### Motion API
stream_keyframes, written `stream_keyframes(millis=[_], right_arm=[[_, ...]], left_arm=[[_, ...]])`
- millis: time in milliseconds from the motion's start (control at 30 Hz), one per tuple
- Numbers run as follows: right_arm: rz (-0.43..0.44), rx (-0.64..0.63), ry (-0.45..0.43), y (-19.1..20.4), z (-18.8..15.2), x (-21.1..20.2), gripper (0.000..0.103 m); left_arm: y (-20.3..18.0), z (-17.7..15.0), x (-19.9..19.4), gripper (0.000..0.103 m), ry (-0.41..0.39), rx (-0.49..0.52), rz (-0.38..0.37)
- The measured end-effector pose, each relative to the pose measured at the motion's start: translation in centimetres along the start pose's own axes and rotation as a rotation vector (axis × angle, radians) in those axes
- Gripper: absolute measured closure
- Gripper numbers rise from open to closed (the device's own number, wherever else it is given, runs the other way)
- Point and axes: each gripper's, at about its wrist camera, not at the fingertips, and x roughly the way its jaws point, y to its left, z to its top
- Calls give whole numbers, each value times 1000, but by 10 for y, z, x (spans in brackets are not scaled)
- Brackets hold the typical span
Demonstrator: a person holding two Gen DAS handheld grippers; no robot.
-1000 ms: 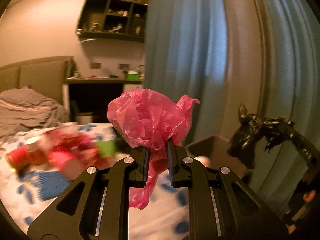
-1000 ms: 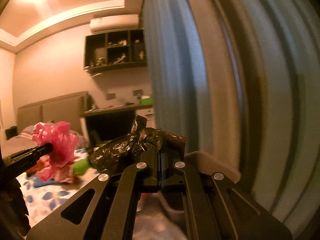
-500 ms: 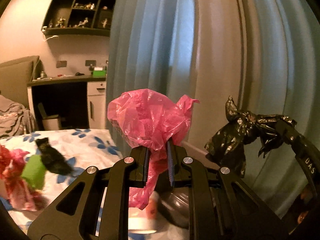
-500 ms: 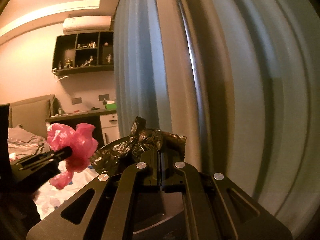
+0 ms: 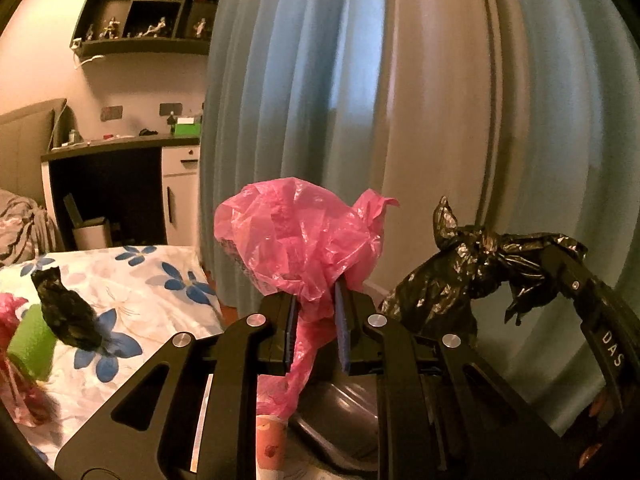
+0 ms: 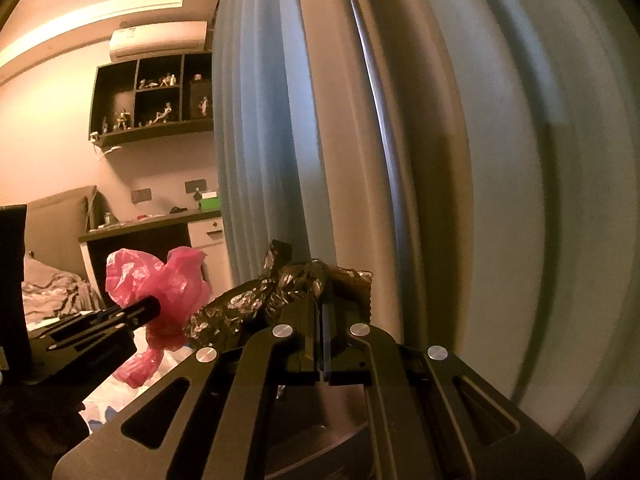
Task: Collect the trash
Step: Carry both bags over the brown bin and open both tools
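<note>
We are partway through the clean-up in a bedroom: two pieces of trash are in hand, held up in front of the blue curtain (image 5: 320, 100), while more litter waits on the flowered bed (image 5: 132, 280) at far left — a crumpled black bag (image 5: 66, 312), a green cup (image 5: 34, 346) and red scraps at the edge of view. A dark bin (image 5: 340, 420) sits just below our claws, and, by our reading, the drop comes next. The left claw (image 5: 316, 320) is nearly closed, pinching the neck of a pink plastic bag (image 5: 296, 240) whose tail hangs between its pads. To its right, the right claw (image 6: 320, 344) is pressed tight on a wad of black plastic (image 6: 256, 304).
</note>
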Motion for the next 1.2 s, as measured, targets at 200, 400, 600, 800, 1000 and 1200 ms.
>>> stream_keyframes(millis=[200, 400, 600, 800, 1000, 1200], right_arm=[[3, -4, 20, 0, -5, 8, 101], [4, -4, 31, 0, -6, 16, 101], [26, 12, 48, 0, -6, 26, 101], [51, 26, 51, -2, -7, 29, 76], [54, 43, 33, -6, -6, 26, 53], [57, 63, 20, -7, -5, 15, 49]], left_arm=[[-1, -1, 17, 86, 30, -27, -11], [-4, 0, 29, 86, 44, -24, -26], [-6, -1, 40, 85, 57, -20, -40], [-3, -3, 46, 41, 66, -39, -46], [10, 1, 40, 15, 35, -96, -18], [24, 7, 16, 6, -17, -139, 43]])
